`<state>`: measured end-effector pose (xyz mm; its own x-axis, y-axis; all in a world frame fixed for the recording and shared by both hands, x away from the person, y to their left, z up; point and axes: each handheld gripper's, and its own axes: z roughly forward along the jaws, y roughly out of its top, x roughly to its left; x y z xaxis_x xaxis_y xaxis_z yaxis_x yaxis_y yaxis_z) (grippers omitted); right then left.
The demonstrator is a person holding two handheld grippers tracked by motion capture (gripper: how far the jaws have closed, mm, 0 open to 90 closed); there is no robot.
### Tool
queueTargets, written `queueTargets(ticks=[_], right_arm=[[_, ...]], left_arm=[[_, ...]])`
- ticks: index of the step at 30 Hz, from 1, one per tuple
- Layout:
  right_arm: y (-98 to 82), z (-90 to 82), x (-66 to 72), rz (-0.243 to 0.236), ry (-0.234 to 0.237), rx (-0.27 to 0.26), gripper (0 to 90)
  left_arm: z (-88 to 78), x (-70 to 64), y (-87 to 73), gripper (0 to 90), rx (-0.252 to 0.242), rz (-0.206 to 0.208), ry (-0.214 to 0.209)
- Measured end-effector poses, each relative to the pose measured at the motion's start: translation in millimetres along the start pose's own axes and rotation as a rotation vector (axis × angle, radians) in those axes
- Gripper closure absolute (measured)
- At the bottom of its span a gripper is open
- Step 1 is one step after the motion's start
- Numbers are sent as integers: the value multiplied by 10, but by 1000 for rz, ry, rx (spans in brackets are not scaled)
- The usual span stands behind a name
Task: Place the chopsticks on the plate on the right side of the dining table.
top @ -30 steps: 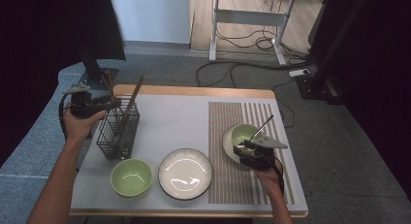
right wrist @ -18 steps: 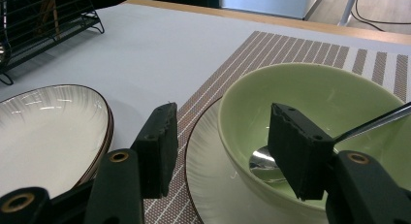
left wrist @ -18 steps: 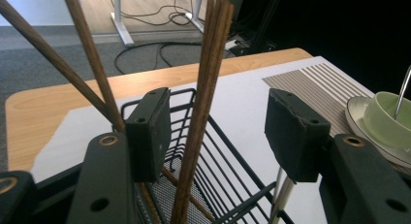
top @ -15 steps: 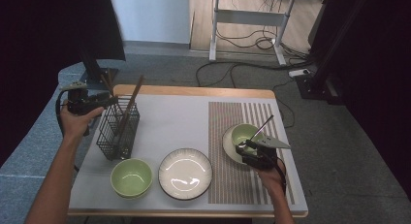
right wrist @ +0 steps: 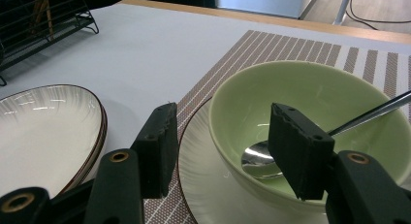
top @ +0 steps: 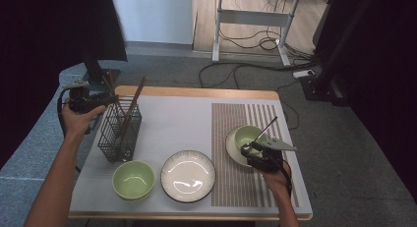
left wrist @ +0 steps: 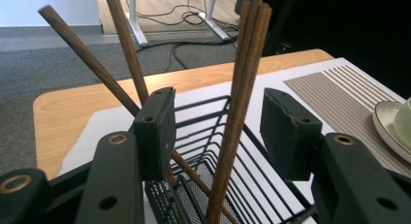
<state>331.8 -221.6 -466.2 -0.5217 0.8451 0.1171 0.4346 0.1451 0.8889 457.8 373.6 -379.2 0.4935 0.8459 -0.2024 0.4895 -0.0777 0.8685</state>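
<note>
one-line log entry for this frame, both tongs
left tongs: open, astride chopsticks in basket | right tongs: open, astride near rim of bowl on plate; spoon inside

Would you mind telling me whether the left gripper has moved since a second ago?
Yes. In the high view the left gripper has shifted back along the table, away from the person, and now sits nearer the far end of the wire basket, its jaws open around the chopsticks.

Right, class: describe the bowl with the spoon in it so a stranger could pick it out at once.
Find the striped mat on the right half of the table. On it lies a white saucer, and the green bowl stands on that, by the right gripper. Unlike the other green bowl, which is empty and sits straight on the table near the front left, this one holds a metal spoon.
</note>
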Motion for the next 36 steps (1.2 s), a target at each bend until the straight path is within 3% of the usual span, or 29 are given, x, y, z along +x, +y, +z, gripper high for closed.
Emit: queueTargets(ticks=[18,25,36], right_arm=[[36,-60,-52,13,-13,-20,444],[36,-99,-72,19,-20,-30,444],[33,-103,-93,14,-25,-28,444]], left_arm=[[87,163,64,498,11,-11,21],[165,139,111,511,21,5,23],[188,189,112,541,5,-10,37]])
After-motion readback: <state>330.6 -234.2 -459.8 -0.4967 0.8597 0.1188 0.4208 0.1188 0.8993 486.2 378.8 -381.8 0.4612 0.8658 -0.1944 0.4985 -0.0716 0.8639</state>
